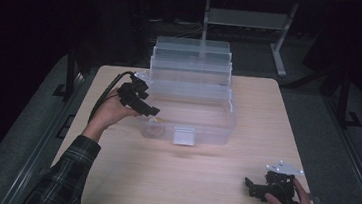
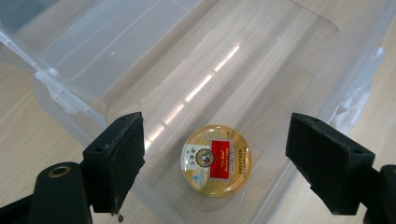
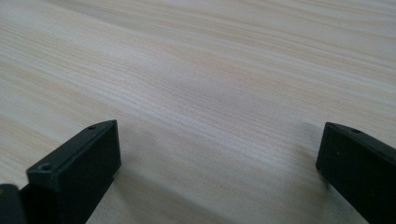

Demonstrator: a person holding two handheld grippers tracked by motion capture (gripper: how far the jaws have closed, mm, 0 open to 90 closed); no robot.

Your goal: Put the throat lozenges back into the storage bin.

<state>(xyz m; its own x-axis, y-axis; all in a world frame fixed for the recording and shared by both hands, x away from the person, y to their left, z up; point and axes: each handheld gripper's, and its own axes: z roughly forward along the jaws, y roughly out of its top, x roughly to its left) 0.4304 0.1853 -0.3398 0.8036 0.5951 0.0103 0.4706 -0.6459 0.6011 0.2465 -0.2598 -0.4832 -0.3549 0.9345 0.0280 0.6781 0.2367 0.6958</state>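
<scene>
Pale wood table (image 1: 212,170) under dark surroundings, and the left gripper (image 2: 215,154) hangs over the near left corner of the clear plastic box (image 1: 191,108), jaws spread wide and gripping nothing. Straight beyond and between those jaws, a round gold tin (image 2: 216,160) with a red label lies flat on the box floor, untouched. Right gripper (image 1: 253,187) sits low near the table's near right corner, jaws wide apart over bare wood, well away from the box.

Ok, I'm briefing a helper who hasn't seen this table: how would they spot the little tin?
Find the clear bin on the wooden table, lid tipped up behind. The tin lies on the bin's floor at its near left corner, below the open left gripper. It's round and gold with a red label.
</scene>
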